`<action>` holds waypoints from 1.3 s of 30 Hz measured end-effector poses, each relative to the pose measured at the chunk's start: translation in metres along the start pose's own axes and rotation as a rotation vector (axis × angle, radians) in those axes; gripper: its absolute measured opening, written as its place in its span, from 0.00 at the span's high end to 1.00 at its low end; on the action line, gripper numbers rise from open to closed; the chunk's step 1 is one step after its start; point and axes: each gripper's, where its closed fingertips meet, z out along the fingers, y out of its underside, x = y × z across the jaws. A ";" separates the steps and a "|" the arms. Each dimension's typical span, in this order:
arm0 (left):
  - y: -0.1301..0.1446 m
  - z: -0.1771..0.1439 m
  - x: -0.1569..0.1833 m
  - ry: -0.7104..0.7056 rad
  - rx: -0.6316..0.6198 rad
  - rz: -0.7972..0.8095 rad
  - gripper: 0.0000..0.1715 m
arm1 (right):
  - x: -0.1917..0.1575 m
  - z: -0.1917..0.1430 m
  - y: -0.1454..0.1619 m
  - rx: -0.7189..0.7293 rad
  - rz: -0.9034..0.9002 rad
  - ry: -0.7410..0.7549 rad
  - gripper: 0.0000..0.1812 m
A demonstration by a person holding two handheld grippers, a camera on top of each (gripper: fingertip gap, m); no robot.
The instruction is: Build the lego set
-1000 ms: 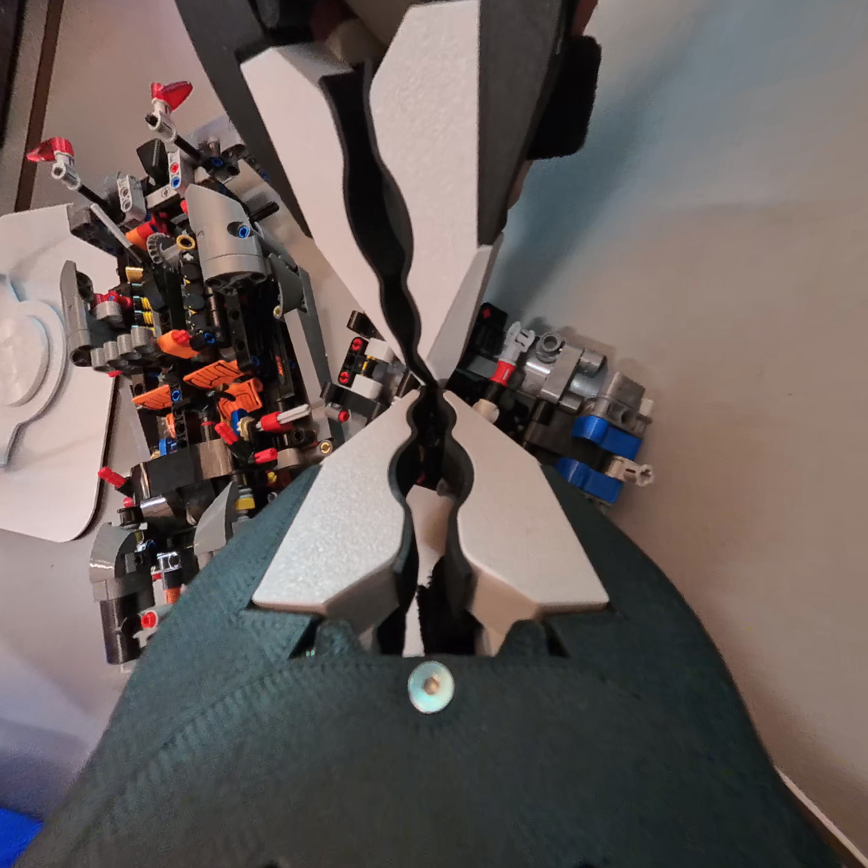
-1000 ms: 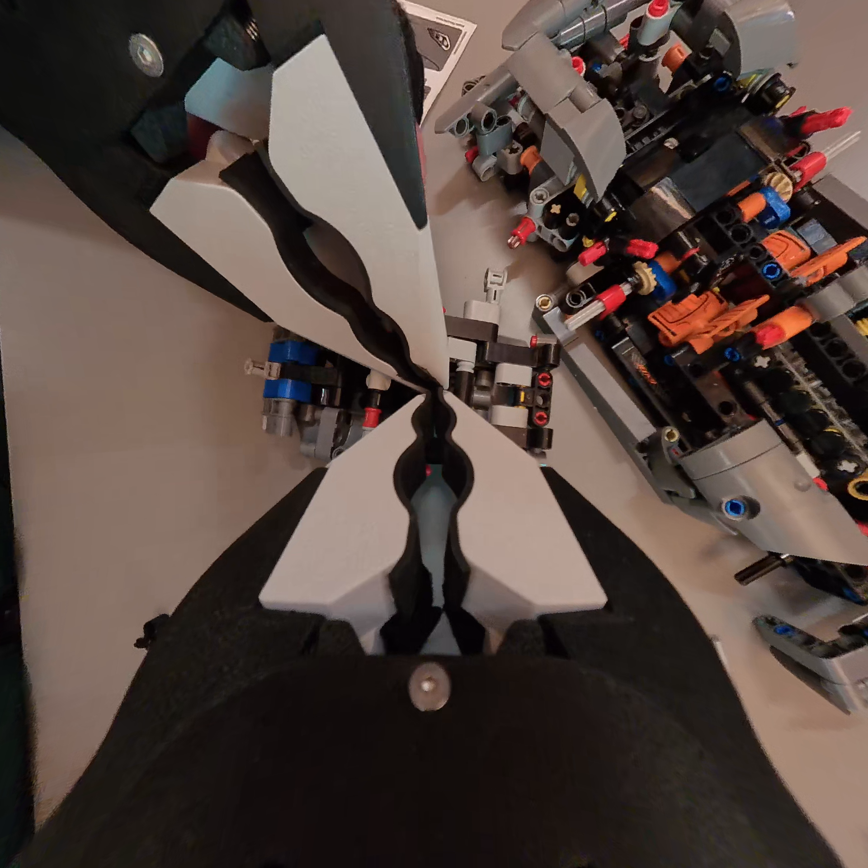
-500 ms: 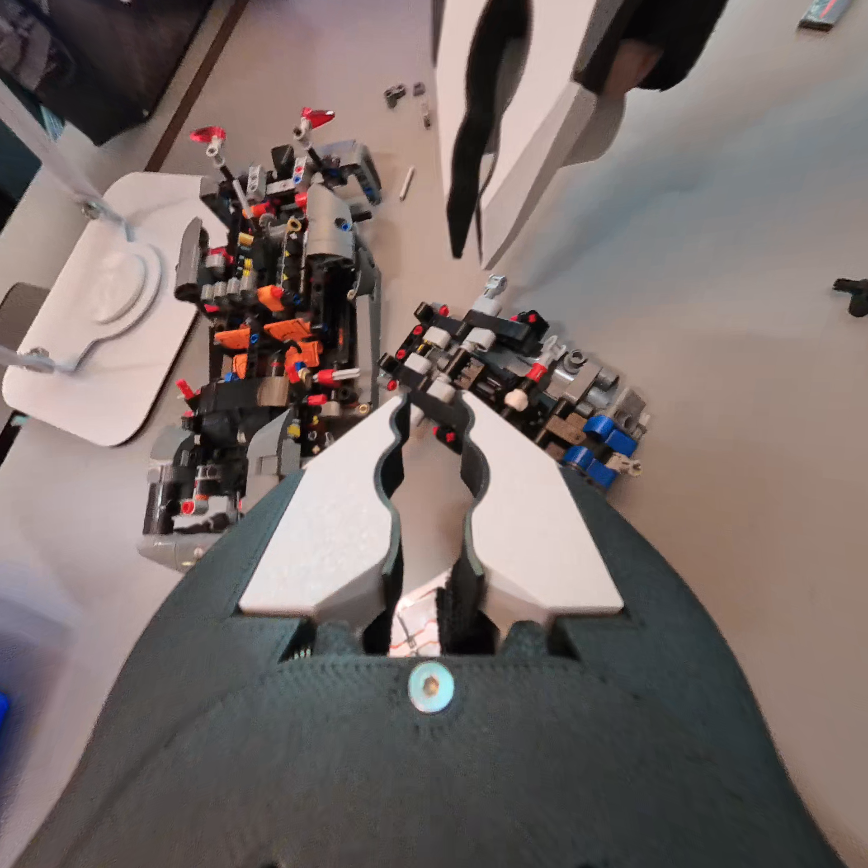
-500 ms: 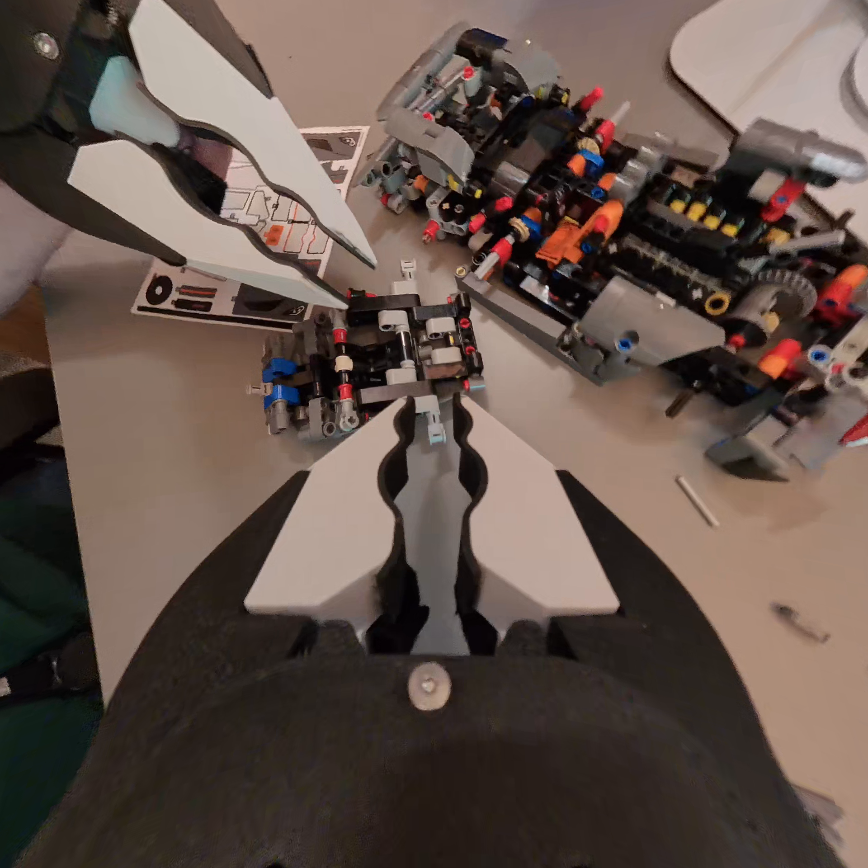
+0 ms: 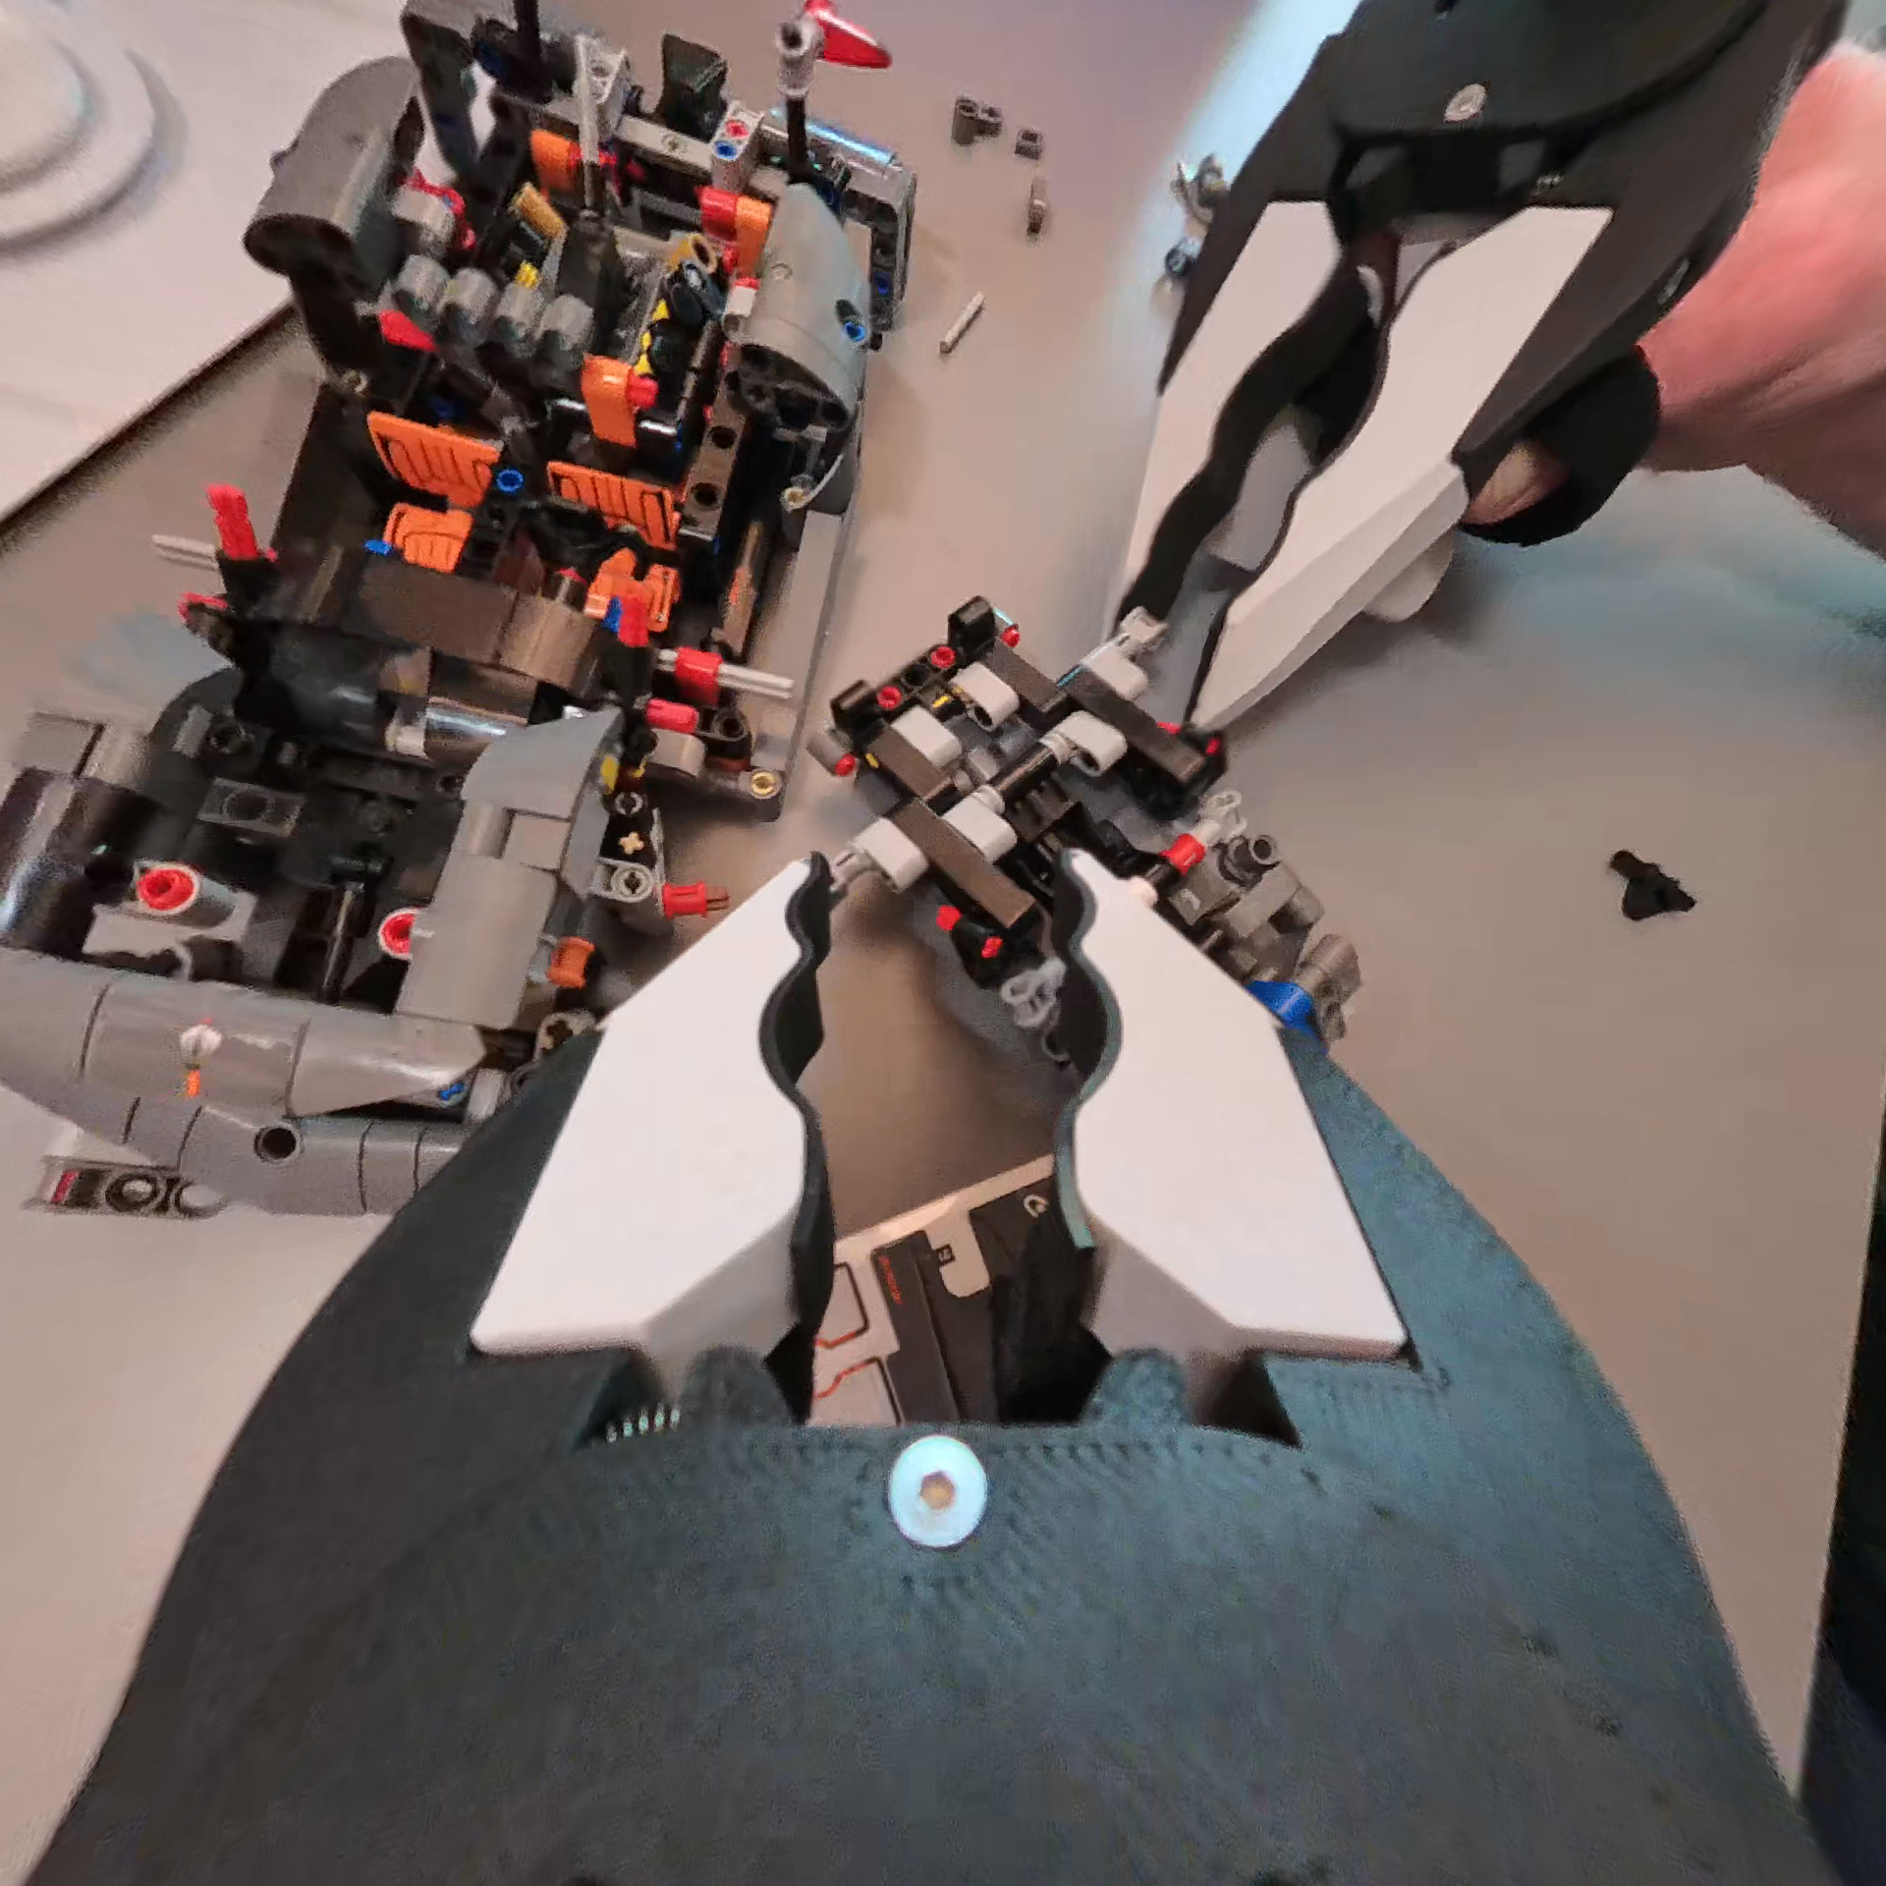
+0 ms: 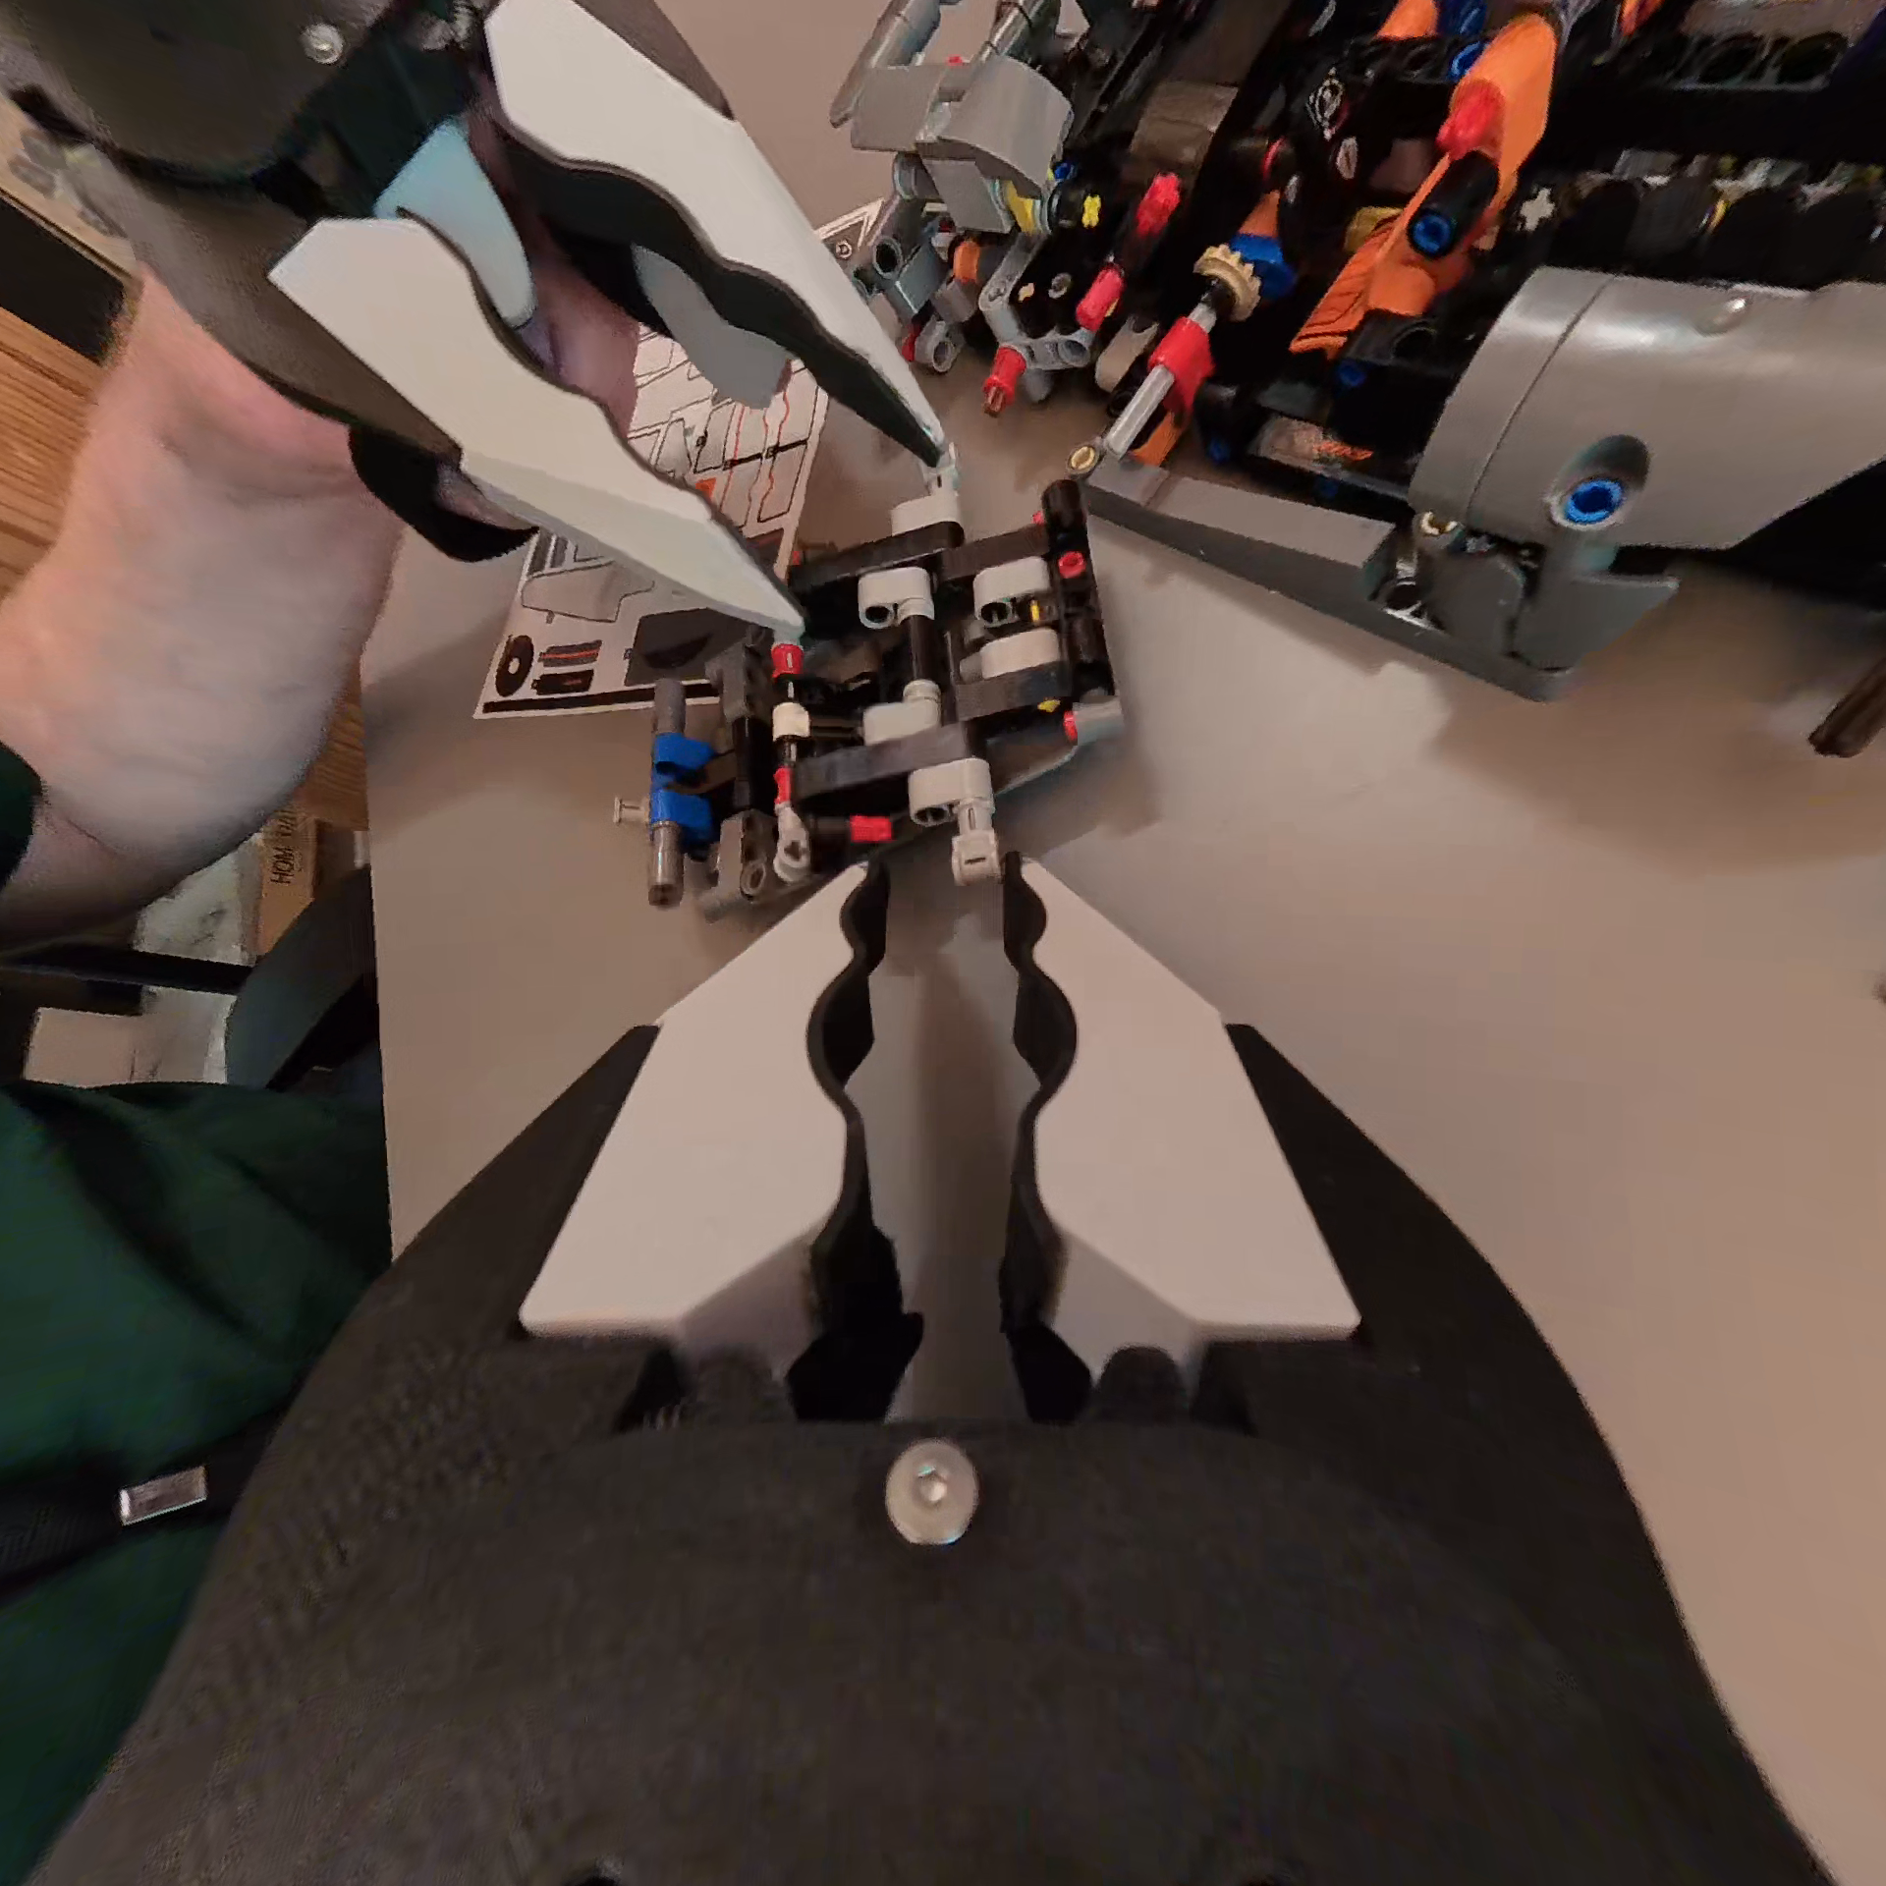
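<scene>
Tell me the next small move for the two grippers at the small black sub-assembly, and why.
Probably close the left gripper on the small black sub-assembly: both grippers are open, it lies loose on the table, and the left fingertips already flank its near end, with the right gripper at the opposite end.

The small black and grey sub-assembly (image 6: 908,694) lay on the table (image 6: 1429,1021) with a gripper at each end. The right gripper (image 6: 939,867) stood with fingers apart just short of the near end; the left gripper (image 6: 867,531), fingers also spread, closed off the far end. The large car chassis (image 6: 1480,306) blocked one flank, leaving only a narrow strip of bare table between its grey side beam and the sub-assembly. On the opposite flank, a sticker sheet (image 6: 653,572) lay flat beside the sub-assembly. Broad bare surface remained toward the right gripper's side, interrupted by one small black piece (image 5: 1648,888). Loose small parts (image 5: 995,128) lay beyond the chassis.
</scene>
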 end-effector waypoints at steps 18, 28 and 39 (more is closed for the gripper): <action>0.006 -0.001 -0.001 0.081 0.045 -0.133 0.80 | -0.005 -0.004 0.003 0.017 0.041 -0.052 0.90; 0.010 0.001 0.017 0.216 0.059 -0.261 0.74 | -0.024 0.000 0.012 0.048 0.199 -0.140 0.74; 0.003 0.007 0.025 0.212 0.100 -0.232 0.84 | -0.031 0.003 -0.002 0.130 0.172 -0.129 0.82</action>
